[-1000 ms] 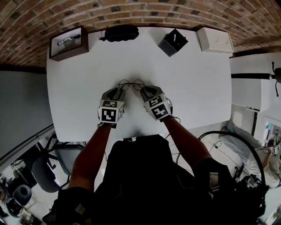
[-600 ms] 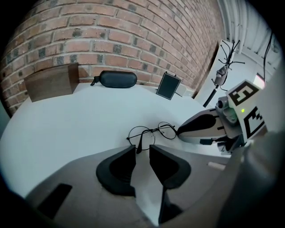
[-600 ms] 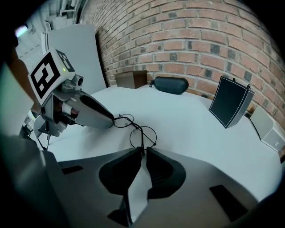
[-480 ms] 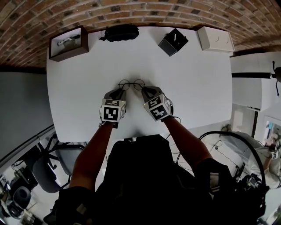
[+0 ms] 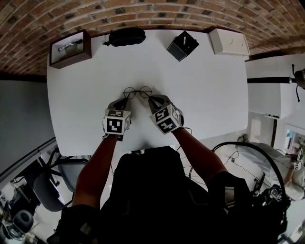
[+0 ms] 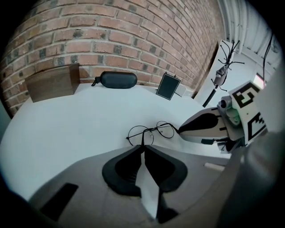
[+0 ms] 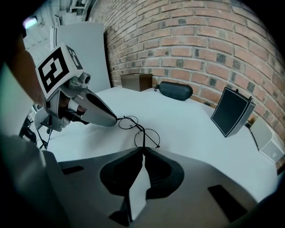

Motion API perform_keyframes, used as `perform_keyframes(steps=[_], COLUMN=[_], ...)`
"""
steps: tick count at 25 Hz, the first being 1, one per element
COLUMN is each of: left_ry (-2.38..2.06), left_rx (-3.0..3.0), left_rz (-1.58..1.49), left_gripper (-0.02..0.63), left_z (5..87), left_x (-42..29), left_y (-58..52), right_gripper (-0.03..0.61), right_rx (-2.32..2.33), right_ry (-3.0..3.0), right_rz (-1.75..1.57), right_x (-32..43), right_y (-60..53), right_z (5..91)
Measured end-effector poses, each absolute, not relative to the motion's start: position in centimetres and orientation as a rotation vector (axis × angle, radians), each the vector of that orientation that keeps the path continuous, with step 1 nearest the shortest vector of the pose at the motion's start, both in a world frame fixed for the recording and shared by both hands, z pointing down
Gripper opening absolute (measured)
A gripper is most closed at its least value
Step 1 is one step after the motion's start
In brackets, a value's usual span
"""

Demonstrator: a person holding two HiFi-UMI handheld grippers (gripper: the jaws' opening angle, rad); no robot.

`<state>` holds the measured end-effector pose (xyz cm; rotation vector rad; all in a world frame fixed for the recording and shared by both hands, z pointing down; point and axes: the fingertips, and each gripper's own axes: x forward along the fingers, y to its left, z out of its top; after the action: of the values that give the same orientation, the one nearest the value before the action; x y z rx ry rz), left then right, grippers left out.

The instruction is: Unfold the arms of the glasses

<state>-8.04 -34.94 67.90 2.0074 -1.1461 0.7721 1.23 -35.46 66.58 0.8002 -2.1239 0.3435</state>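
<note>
**Setting.** A workroom of the office or laboratory kind, as seen from the camera on my head.

- **(a)** My white table (image 5: 214, 95) stands against a bare brick wall (image 5: 143, 14). Along its far edge sit a wooden box (image 5: 70, 47), a black case (image 5: 126, 36), a small dark box (image 5: 182, 46) and a white box (image 5: 229, 42), each apart from the next.
- **(b)** A swivel office chair (image 5: 47, 185) stands on the floor at lower left.
- **(c)** A black cable (image 5: 240, 143) loops over the floor at lower right, near a white cabinet (image 5: 269, 97).
- **(d)** My left gripper (image 5: 126, 99) and right gripper (image 5: 151, 98) each carry a cube of square markers. This is test-bench equipment, not household gear.
</note>
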Motion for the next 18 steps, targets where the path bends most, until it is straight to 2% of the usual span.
perform_keyframes(steps=[18], left_ry=[-1.16], left_rx=[2.14], left_rz=[0.737], left_gripper=[0.034], left_z=[64.3], left_x=[-6.7], left_y=[-31.7], right_gripper=[0.021], right_rx=[0.824], right_ry=[-2.2], right_rz=[0.233], right_x=[0.1], right_y=[-32.3], right_z=[63.1])
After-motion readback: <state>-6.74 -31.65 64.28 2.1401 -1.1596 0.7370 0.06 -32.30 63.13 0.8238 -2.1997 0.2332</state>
